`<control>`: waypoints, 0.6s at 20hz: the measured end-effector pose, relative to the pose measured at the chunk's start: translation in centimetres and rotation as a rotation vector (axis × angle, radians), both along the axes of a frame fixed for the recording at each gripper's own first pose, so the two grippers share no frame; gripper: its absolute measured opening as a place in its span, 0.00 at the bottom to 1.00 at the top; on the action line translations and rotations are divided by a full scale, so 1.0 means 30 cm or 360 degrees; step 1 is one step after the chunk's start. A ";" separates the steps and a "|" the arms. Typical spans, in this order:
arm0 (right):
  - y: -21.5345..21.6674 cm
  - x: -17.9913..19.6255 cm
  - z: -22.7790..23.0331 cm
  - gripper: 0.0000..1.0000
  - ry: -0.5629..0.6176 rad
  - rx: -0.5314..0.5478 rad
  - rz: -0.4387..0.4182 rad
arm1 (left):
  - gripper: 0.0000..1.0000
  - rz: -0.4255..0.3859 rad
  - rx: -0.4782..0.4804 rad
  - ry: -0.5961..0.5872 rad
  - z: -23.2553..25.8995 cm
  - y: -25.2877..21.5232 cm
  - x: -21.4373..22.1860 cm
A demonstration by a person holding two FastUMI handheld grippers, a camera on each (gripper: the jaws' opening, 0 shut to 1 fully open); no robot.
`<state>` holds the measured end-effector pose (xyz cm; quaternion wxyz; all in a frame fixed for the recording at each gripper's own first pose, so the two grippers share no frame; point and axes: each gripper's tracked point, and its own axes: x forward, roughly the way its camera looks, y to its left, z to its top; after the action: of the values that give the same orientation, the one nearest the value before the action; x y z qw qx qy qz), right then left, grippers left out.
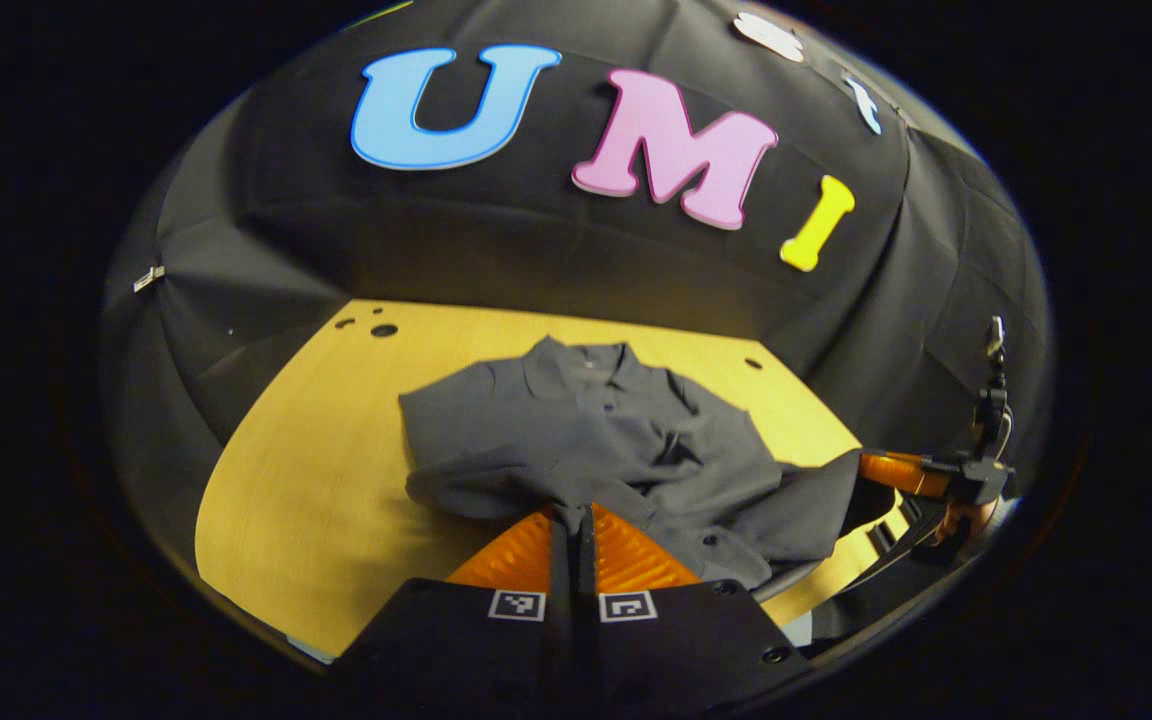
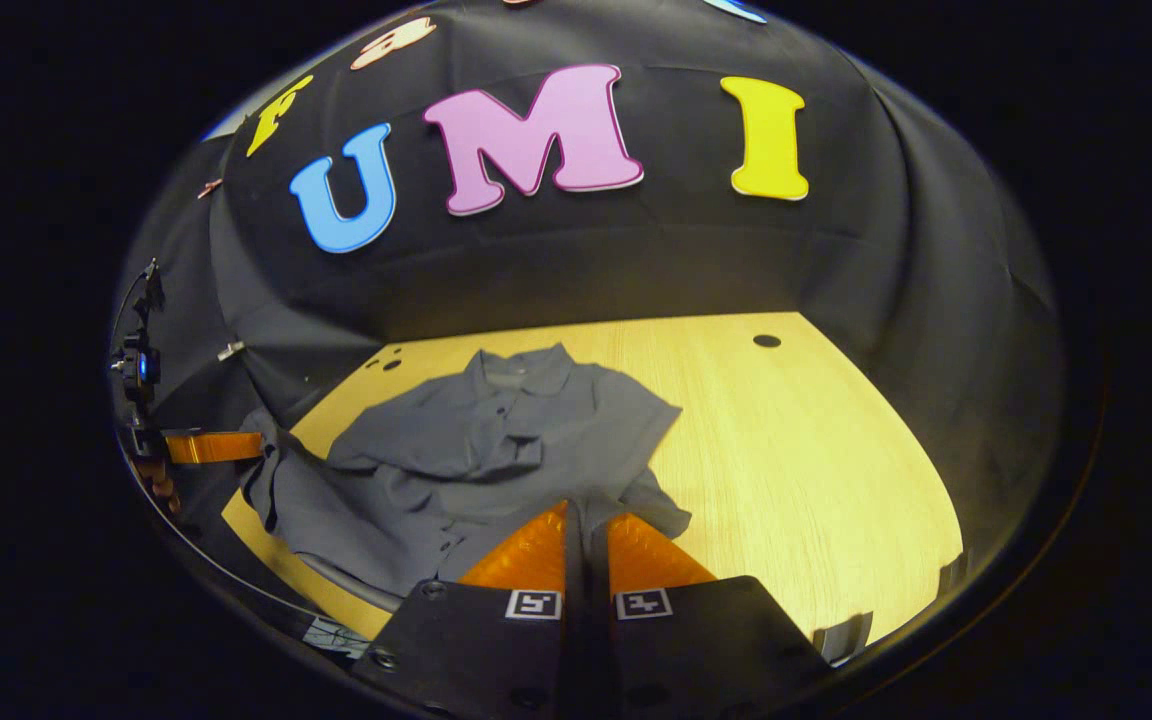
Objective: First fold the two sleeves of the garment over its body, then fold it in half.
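Left gripper view: left gripper pinched tight on the hem of the grey shirt; collar lies straight ahead, so the long axis runs away from it. Right gripper view: right gripper clamped on the same hem, collar ahead-left. Both sit equally near; half fold goes hem toward collar.
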<state>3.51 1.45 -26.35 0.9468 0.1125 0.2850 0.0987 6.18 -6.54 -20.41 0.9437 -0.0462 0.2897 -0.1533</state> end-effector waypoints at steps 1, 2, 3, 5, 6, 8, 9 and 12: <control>-0.002 0.027 0.019 0.05 -0.0034 0.0005 -0.0015 | 0.05 0.0013 -0.0021 -0.0027 0.022 0.000 0.032; -0.006 0.059 0.041 0.05 -0.0066 -0.0001 -0.0031 | 0.05 0.0025 -0.0040 -0.0049 0.047 -0.001 0.068; -0.006 0.091 0.063 0.05 -0.0100 0.0008 -0.0041 | 0.05 0.0037 -0.0056 -0.0074 0.067 0.005 0.097; -0.009 0.158 0.097 0.05 -0.0159 0.0004 -0.0061 | 0.05 0.0048 -0.0061 -0.0116 0.098 0.010 0.156; -0.015 0.195 0.116 0.05 -0.0186 0.0006 -0.0065 | 0.05 0.0052 -0.0063 -0.0137 0.114 0.012 0.185; -0.015 0.270 0.147 0.05 -0.0226 0.0013 -0.0079 | 0.05 0.0059 -0.0069 -0.0175 0.145 0.012 0.241; -0.017 0.305 0.156 0.05 -0.0247 0.0007 -0.0081 | 0.05 0.0063 -0.0062 -0.0193 0.154 0.017 0.267; -0.012 0.415 0.173 0.05 -0.0292 -0.0027 -0.0070 | 0.05 0.0085 -0.0056 -0.0235 0.170 0.021 0.358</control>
<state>15.96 1.09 -21.16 0.9718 0.1013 0.1952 0.0853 16.92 -5.91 -15.32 0.9653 -0.0589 0.2152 -0.1360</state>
